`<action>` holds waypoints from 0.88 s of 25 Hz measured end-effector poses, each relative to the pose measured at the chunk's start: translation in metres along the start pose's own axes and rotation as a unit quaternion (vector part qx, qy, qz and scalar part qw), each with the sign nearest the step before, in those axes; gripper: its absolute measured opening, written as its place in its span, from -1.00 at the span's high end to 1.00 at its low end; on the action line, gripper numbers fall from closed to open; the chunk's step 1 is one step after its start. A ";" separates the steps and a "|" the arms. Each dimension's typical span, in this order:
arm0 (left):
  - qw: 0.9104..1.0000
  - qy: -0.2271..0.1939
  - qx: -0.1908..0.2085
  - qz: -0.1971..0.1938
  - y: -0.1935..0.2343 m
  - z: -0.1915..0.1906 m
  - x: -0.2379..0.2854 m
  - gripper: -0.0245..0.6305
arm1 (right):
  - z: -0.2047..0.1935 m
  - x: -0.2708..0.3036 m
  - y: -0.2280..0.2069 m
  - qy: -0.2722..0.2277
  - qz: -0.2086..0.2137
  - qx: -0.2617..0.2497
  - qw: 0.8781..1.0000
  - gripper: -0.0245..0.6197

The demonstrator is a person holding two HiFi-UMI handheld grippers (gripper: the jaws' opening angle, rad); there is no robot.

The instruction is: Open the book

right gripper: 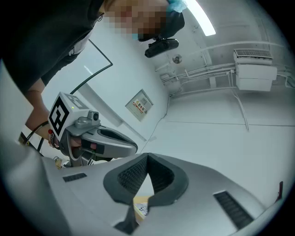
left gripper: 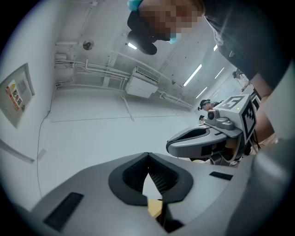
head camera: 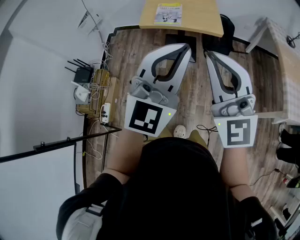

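**Both grippers closed and empty, the book waiting on the desk ahead**

The book lies flat and shut on the pale wooden desk at the far edge of the head view, well apart from both tools. Nothing touches it, so the task looks not yet begun.

The left hand-held gripper and the right hand-held gripper are held side by side in front of the person's body, over the wooden floor, with their tips aimed toward the desk. Each has its jaws together, the ribbed pads meeting at the tip with nothing between them. This shows plainly in the left gripper view and in the right gripper view. Both tools tilt slightly upward, which is why their cameras take in mostly wall and ceiling rather than the work surface.

This reads as a ready stance: both tools carried level and close together, lined up with the desk, so either can go forward to the cover. Opening the book will probably call for one tool to steady it near the spine while the other slips a closed tip under the cover's free edge, and closed jaws suit that kind of lifting. The router and cables at the left are well out of the way.
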State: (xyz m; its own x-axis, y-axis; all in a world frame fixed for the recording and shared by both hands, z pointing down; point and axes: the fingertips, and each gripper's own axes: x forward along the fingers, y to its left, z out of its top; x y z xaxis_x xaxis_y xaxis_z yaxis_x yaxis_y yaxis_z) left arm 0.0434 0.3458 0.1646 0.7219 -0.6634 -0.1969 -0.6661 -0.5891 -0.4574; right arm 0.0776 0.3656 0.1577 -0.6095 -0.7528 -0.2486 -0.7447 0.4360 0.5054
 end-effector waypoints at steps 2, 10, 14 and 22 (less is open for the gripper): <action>1.000 -0.001 0.001 -0.001 -0.002 0.000 -0.002 0.90 | 0.001 -0.001 0.002 -0.002 0.000 -0.001 1.000 0.84; 1.000 -0.003 0.002 -0.003 -0.003 0.001 -0.005 0.90 | 0.000 -0.002 0.006 0.004 -0.001 -0.001 1.000 0.84; 1.000 -0.003 -0.002 -0.004 -0.003 0.001 -0.003 0.89 | 0.000 -0.001 0.003 0.001 -0.003 0.005 1.000 0.84; 1.000 0.002 0.002 -0.004 -0.004 -0.003 -0.003 0.90 | -0.001 0.000 0.006 -0.001 0.001 -0.001 1.000 0.84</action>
State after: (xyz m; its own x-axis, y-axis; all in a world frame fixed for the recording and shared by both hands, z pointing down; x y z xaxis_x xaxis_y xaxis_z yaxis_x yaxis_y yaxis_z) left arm 0.0437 0.3491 0.1695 0.7270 -0.6600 -0.1895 -0.6590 -0.5930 -0.4627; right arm 0.0736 0.3682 0.1616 -0.6111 -0.7515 -0.2488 -0.7433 0.4367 0.5068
